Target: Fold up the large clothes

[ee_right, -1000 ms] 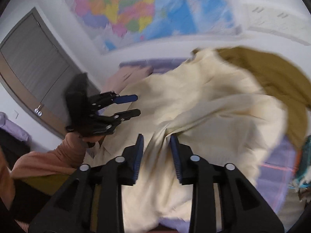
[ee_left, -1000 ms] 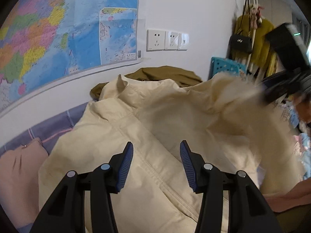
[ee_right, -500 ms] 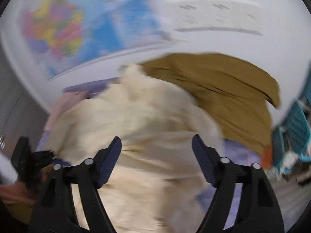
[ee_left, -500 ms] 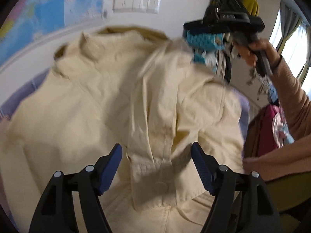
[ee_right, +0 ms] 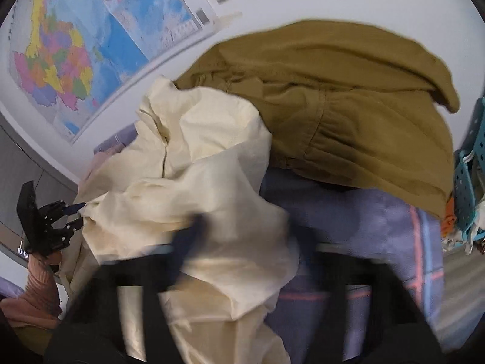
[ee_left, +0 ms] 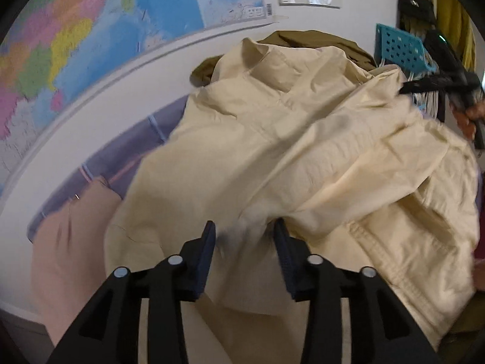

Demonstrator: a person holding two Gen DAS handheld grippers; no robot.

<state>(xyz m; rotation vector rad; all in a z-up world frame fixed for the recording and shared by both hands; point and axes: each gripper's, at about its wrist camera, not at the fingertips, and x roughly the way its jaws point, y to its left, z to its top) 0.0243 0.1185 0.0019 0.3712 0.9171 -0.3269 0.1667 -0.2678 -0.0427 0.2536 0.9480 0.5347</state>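
Observation:
A large cream jacket (ee_left: pixel 303 151) lies spread and bunched on a bed; it also shows in the right wrist view (ee_right: pixel 197 182). My left gripper (ee_left: pixel 244 242) has its jaws part closed with a fold of the cream fabric between the blue pads, and it also shows small at the left of the right wrist view (ee_right: pixel 77 214). My right gripper (ee_right: pixel 245 236) is motion-blurred with jaws wide apart over the jacket's sleeve; it shows at the right edge of the left wrist view (ee_left: pixel 406 88) by the jacket's far corner.
An olive-brown garment (ee_right: pixel 348 115) lies behind the jacket against the wall. The bed has a purple striped sheet (ee_right: pixel 363 227) and a pink pillow (ee_left: pixel 69 242). A map (ee_left: pixel 91 30) hangs on the wall. A teal basket (ee_left: pixel 400 45) and hanging clothes stand at the right.
The left gripper's jaws have narrowed onto a fold of the jacket near its lower left. The right gripper has swung down over the jacket's right side, still wide open.

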